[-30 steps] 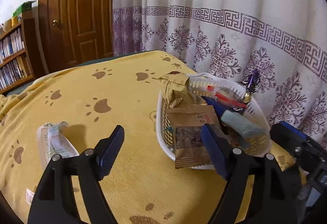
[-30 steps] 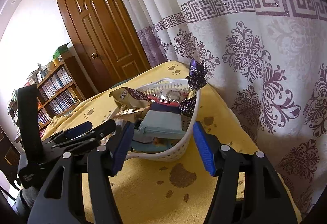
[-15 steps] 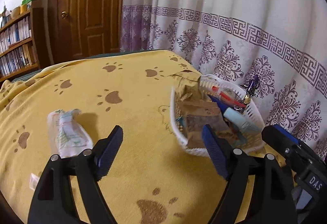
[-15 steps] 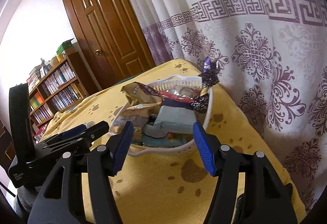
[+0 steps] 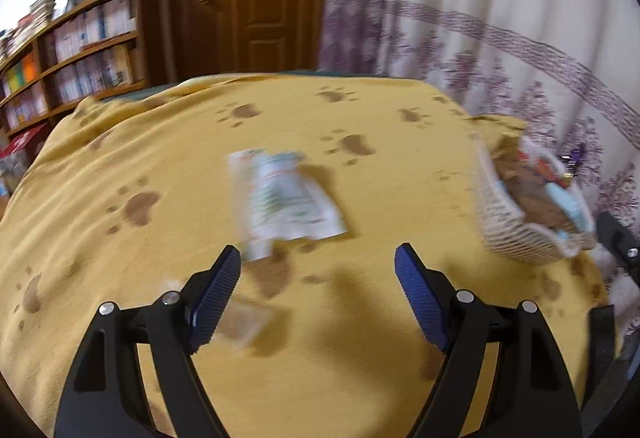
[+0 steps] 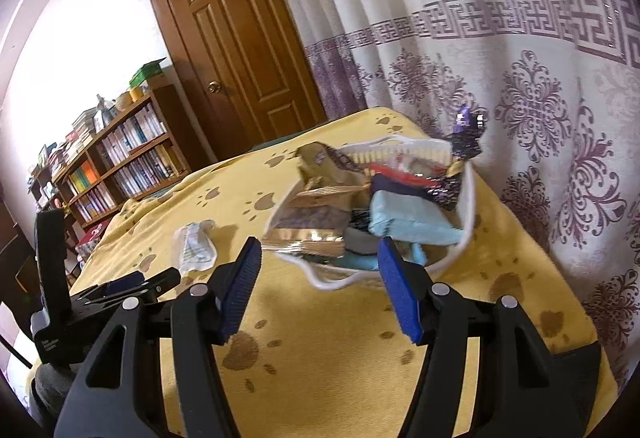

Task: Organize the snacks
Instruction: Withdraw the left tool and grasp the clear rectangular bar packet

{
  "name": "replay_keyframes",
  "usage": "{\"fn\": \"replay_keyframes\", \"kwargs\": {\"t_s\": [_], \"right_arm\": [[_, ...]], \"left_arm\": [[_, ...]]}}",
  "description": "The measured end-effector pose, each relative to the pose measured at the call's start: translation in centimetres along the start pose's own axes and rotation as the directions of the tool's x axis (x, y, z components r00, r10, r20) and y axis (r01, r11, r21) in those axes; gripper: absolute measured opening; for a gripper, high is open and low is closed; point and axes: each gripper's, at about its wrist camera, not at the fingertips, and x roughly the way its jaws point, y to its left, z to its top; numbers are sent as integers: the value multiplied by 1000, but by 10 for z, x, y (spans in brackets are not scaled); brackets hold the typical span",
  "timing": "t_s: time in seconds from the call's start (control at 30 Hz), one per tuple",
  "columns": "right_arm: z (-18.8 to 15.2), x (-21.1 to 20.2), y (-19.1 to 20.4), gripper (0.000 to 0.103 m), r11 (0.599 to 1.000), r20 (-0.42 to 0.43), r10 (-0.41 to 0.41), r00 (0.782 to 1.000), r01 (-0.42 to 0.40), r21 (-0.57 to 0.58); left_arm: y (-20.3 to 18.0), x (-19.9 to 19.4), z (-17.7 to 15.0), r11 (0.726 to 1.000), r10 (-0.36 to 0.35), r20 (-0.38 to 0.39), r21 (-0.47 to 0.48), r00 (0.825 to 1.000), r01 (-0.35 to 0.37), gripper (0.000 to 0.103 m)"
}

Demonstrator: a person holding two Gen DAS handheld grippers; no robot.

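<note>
A white and green snack packet [image 5: 282,198] lies flat on the yellow paw-print cloth [image 5: 168,158], just beyond my left gripper [image 5: 318,264], which is open and empty. A small brownish packet [image 5: 244,322] lies blurred under its left finger. A white slatted basket [image 5: 508,226] piled with several snack packets sits at the right. In the right wrist view the same basket [image 6: 466,234] lies just past my right gripper [image 6: 320,258], open with nothing between its fingers. The white packet [image 6: 194,246] and the left gripper [image 6: 132,284] show to its left.
A patterned white and purple curtain [image 6: 520,98] hangs close behind the basket along the table's right edge. A brown door [image 6: 240,38] and a bookshelf [image 6: 116,166] stand beyond the far edge. Bare cloth stretches to the left of the white packet.
My left gripper has swung left, away from the basket, and now faces the white packet. My right gripper has shifted a little; the basket looks nearer in its view. Both stay open.
</note>
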Motion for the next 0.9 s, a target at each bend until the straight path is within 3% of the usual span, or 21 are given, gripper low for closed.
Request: {"fn": "replay_keyframes", "kwargs": {"t_s": [0.33, 0.9], "right_arm": [[-13, 8, 33, 62, 998, -38, 38, 999, -40, -57], [-36, 24, 61, 62, 991, -119, 89, 989, -100, -89]], "left_arm": [[64, 10, -21, 983, 148, -64, -100, 987, -154, 79], [93, -4, -43, 981, 141, -95, -122, 985, -152, 87]]}}
